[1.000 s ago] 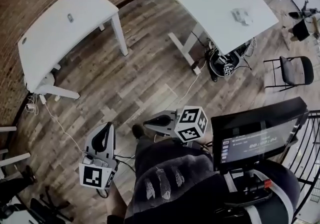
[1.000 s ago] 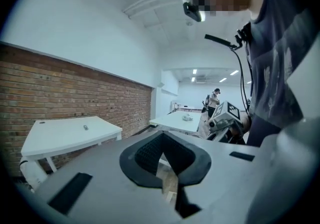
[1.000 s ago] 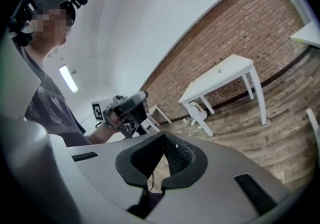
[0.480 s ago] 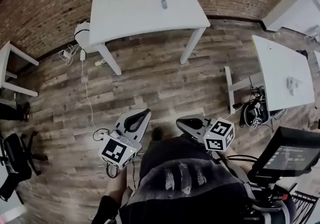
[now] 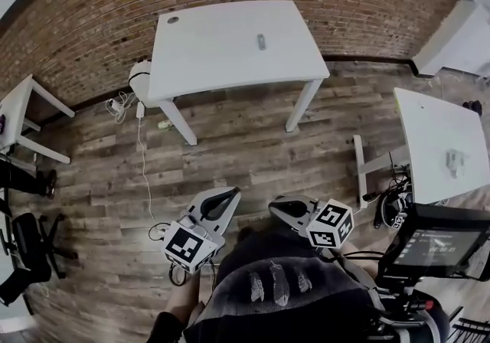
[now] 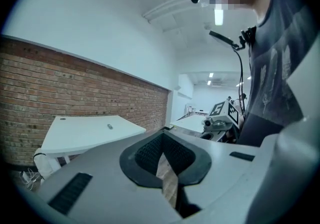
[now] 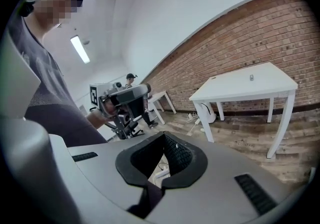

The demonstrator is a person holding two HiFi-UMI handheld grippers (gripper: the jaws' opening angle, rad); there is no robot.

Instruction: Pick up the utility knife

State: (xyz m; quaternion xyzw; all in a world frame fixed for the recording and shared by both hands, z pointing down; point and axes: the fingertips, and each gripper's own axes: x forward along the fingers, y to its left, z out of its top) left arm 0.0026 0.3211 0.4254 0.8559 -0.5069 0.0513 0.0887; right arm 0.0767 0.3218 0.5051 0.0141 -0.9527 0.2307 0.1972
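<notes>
The utility knife (image 5: 261, 41) is a small grey thing lying on the white table (image 5: 222, 58) by the brick wall, far ahead of me. It also shows as a speck in the left gripper view (image 6: 109, 126) and the right gripper view (image 7: 251, 76). My left gripper (image 5: 228, 195) and right gripper (image 5: 278, 206) hang side by side in front of my body, well short of the table, over the wood floor. Both are shut with nothing between the jaws, as the left gripper (image 6: 161, 138) and right gripper (image 7: 164, 139) show in their own views.
A second white table (image 5: 440, 131) with a small object (image 5: 455, 161) stands at the right. At the left are a small table (image 5: 19, 104) and a black chair (image 5: 31, 238). Cables and a white device (image 5: 138, 75) lie by the near table's leg. A monitor (image 5: 436, 242) sits at my right.
The head view has swung round, so the table with the knife now sits at top centre. Both grippers have shifted a little in the picture and stay shut.
</notes>
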